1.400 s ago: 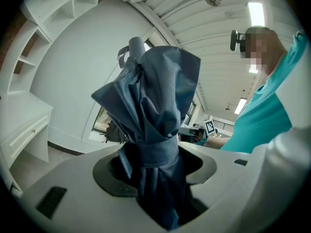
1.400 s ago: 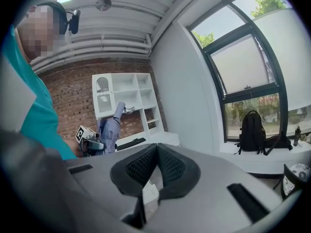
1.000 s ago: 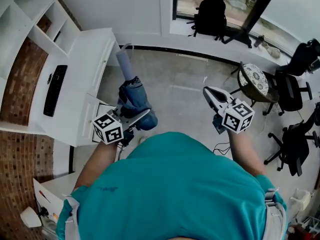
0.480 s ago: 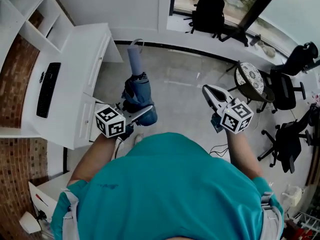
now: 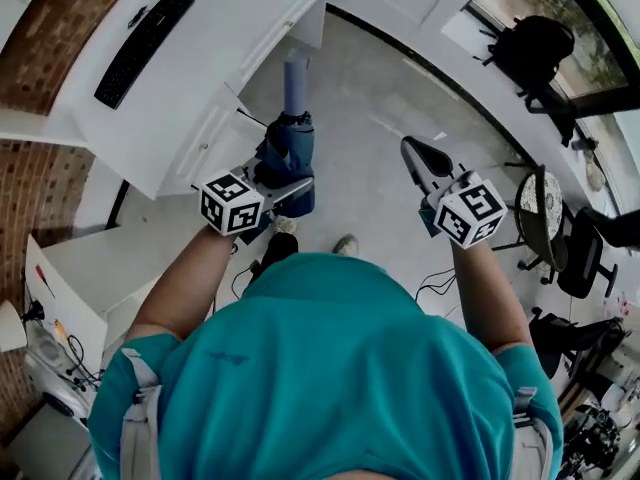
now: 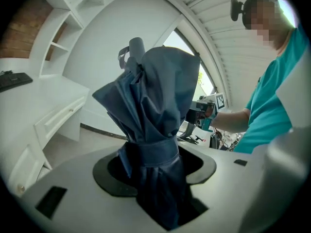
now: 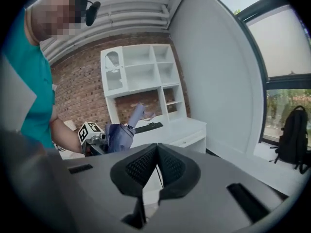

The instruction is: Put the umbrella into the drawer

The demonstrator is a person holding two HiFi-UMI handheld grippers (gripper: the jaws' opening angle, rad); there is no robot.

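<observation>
A white desk (image 5: 235, 13) stands on the grey floor (image 5: 385, 98), with a drawer (image 5: 225, 133) jutting from its front. A black keyboard (image 5: 140, 35) lies flat on the desk top, toward the brick wall, and a white shelf unit (image 7: 146, 72) rises at the desk's back. Well apart from the desk, a black backpack (image 5: 540, 48) sits on the window ledge (image 5: 465, 28), while a round table (image 5: 533, 203) and an office chair (image 5: 575, 258) stand on the floor
</observation>
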